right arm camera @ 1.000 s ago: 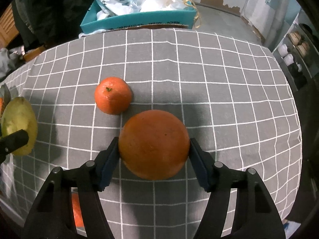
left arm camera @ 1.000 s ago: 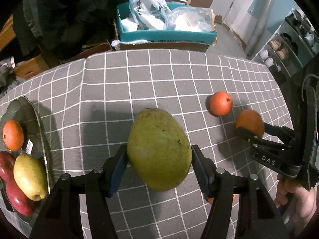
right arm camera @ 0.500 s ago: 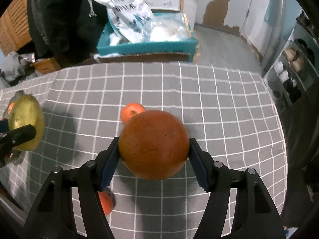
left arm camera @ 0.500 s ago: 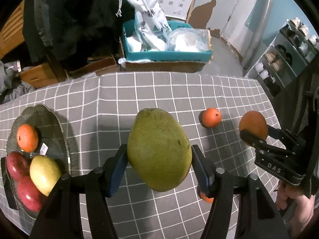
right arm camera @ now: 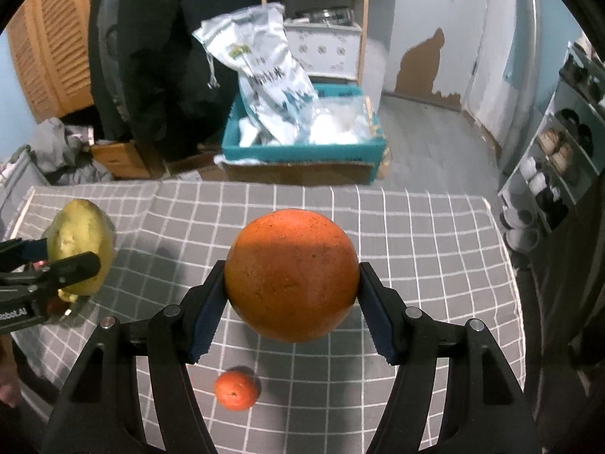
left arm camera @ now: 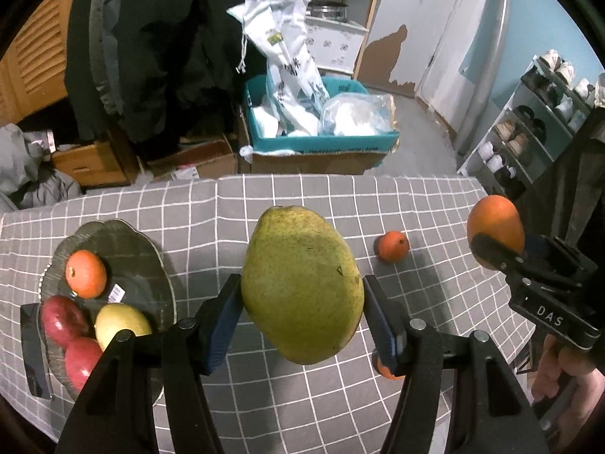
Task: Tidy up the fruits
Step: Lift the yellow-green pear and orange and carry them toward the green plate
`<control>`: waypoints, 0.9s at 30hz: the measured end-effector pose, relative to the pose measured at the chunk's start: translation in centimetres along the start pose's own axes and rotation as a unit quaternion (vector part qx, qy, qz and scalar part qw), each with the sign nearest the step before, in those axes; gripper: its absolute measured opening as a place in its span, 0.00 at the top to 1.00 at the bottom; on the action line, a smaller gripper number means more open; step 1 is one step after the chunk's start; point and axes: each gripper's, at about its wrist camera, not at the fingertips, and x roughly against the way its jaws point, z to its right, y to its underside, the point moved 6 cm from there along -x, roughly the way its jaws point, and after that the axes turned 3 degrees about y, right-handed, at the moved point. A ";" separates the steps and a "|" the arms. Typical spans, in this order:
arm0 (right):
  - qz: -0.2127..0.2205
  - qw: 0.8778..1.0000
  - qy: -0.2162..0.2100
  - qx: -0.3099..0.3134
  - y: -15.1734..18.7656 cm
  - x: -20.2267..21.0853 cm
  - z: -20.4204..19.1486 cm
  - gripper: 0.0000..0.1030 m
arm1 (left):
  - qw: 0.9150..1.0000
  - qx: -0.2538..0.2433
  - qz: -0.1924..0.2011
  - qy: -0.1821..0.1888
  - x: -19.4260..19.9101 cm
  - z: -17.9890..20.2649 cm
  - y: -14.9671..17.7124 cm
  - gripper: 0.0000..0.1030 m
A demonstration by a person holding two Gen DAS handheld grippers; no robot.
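My left gripper (left arm camera: 302,304) is shut on a large green mango (left arm camera: 302,283), held above the grey checked tablecloth (left arm camera: 211,208). My right gripper (right arm camera: 291,291) is shut on a big orange (right arm camera: 291,274), also lifted off the cloth. In the left wrist view the right gripper (left arm camera: 503,242) with its orange (left arm camera: 495,223) hangs at the right. In the right wrist view the left gripper (right arm camera: 64,261) with the mango (right arm camera: 81,249) is at the left. A glass plate (left arm camera: 132,246) at the left holds a small orange (left arm camera: 86,273), a yellow fruit (left arm camera: 121,323) and two red apples (left arm camera: 64,321).
A small tangerine (left arm camera: 392,246) lies on the cloth at the right; another (left arm camera: 383,369) peeks from behind my left gripper's right finger. One tangerine (right arm camera: 237,389) lies below the held orange. Beyond the far table edge stand a teal box (left arm camera: 321,143) with bags and a shoe rack (left arm camera: 529,128).
Both grippers have risen with their fruit and tilted up. The table has dropped lower in both views and more of the room behind shows. The plate has come fully into the left view.
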 end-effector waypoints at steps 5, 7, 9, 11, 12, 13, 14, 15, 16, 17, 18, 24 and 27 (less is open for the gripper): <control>0.022 1.000 -0.007 0.005 -0.9 1.9 -1.1 0.35 | 1.000 -0.004 0.021 -0.003 2.0 -0.4 -0.3 0.38; 0.031 0.999 -0.011 0.007 -1.3 2.7 -1.5 0.35 | 1.000 -0.003 0.029 -0.003 2.8 -0.6 -0.4 0.38; 0.038 0.999 -0.016 0.010 -1.7 3.4 -1.9 0.35 | 0.999 -0.003 0.037 -0.003 3.7 -0.8 -0.5 0.38; 0.045 0.999 -0.017 0.014 -2.0 4.0 -2.3 0.35 | 0.999 -0.003 0.044 -0.004 4.5 -1.0 -0.6 0.38; 0.049 0.999 -0.018 0.016 -2.1 4.3 -2.5 0.35 | 0.999 -0.003 0.047 -0.004 4.9 -1.1 -0.6 0.38; 0.052 0.998 -0.018 0.018 -2.2 4.6 -2.8 0.35 | 0.999 -0.003 0.051 -0.004 5.3 -1.3 -0.6 0.38; 0.055 0.998 -0.019 0.020 -2.3 4.8 -2.9 0.35 | 0.999 -0.003 0.054 -0.005 5.7 -1.5 -0.6 0.38; 0.058 0.998 -0.021 0.021 -2.5 5.2 -3.1 0.35 | 0.998 -0.004 0.056 -0.006 5.8 -1.6 -0.6 0.38; 0.061 0.998 -0.023 0.022 -2.6 5.4 -3.3 0.35 | 0.998 -0.004 0.060 -0.006 6.2 -1.7 -0.6 0.38; 0.064 0.997 -0.024 0.024 -2.7 5.7 -3.5 0.35 | 0.998 -0.003 0.063 -0.007 6.6 -1.8 -0.6 0.38; 0.069 0.997 -0.026 0.025 -2.9 6.1 -3.8 0.35 | 0.998 -0.003 0.065 -0.006 6.8 -1.9 -0.6 0.38; 0.089 0.995 -0.034 0.033 -3.7 7.6 -5.1 0.35 | 0.996 -0.005 0.082 -0.015 8.3 -2.7 -0.7 0.38; 0.095 0.994 -0.039 0.036 -4.0 8.0 -5.7 0.35 | 0.996 -0.002 0.089 -0.017 8.9 -3.2 -0.7 0.38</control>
